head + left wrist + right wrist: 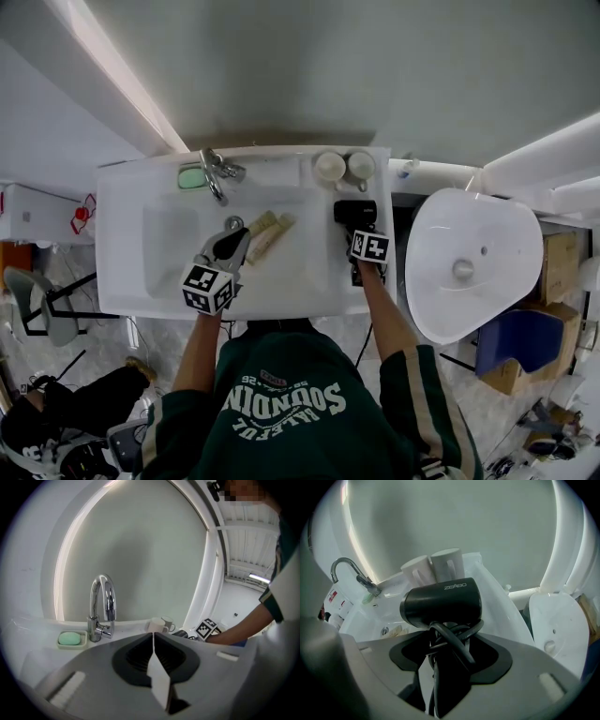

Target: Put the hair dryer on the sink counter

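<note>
A black hair dryer (354,212) with its cord wound round the handle is held by my right gripper (358,232), which is shut on the handle. It is over the right side of the white sink counter (122,197), just in front of two white cups (330,166). In the right gripper view the hair dryer (443,603) has its barrel lying crosswise above my right gripper (445,656), with the cups (433,566) behind it. I cannot tell whether it rests on the counter. My left gripper (234,242) is shut and empty over the basin, and the left gripper (153,641) faces the faucet (103,604).
A chrome faucet (216,173) and a green soap in a dish (192,176) stand at the back of the basin. Two tan objects (267,232) lie in the basin. A white oval fixture (469,262) stands to the right of the counter. Boxes (553,272) sit at far right.
</note>
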The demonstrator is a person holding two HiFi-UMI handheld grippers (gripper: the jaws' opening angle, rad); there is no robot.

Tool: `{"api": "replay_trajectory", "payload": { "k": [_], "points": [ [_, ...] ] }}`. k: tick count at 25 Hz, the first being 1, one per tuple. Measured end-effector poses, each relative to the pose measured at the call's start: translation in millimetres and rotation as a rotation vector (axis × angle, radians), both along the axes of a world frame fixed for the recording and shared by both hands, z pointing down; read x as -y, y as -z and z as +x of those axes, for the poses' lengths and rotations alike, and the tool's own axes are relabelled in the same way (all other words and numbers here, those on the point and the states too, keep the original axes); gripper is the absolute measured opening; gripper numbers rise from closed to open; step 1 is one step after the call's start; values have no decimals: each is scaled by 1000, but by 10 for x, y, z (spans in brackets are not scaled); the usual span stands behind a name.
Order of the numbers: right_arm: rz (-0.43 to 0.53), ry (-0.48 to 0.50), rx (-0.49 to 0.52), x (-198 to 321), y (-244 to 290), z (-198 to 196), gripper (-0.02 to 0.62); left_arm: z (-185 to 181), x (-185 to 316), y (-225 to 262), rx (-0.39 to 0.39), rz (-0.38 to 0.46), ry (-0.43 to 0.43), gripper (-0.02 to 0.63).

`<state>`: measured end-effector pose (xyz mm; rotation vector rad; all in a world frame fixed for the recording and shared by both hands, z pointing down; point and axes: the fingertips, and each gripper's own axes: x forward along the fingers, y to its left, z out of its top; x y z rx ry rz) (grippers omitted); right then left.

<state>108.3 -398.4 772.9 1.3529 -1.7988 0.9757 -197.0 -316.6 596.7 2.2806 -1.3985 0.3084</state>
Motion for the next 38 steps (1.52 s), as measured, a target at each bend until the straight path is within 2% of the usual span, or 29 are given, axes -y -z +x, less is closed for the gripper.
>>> {"api": "replay_trajectory", "payload": {
  "k": [6, 11, 16, 19, 26, 28, 31, 38],
  "points": [
    [-14, -3, -14, -53, -10, -11, 261, -71, -89, 1, -7, 3, 3, 61],
    [10, 19, -14, -116, 105, -13, 261, -71, -175, 39, -12, 12, -6, 61],
    [63, -1, -31, -180, 289, 61, 260, -42, -217, 92, -18, 32, -24, 61],
    [107, -39, -17, -213, 438, 97, 259, -40, -245, 135, -21, 45, -33, 61],
    [187, -52, 4, -316, 718, 46, 258, -96, -304, 227, -16, 72, -46, 61],
    [224, -63, -5, -340, 810, 45, 219, -111, -315, 252, -16, 78, -50, 61],
    [254, -45, 12, -391, 914, -60, 206, -137, -330, 291, -18, 88, -54, 61],
    [329, 38, 44, -453, 1162, -422, 23, -157, -348, 340, -20, 103, -59, 61]
  ]
}}
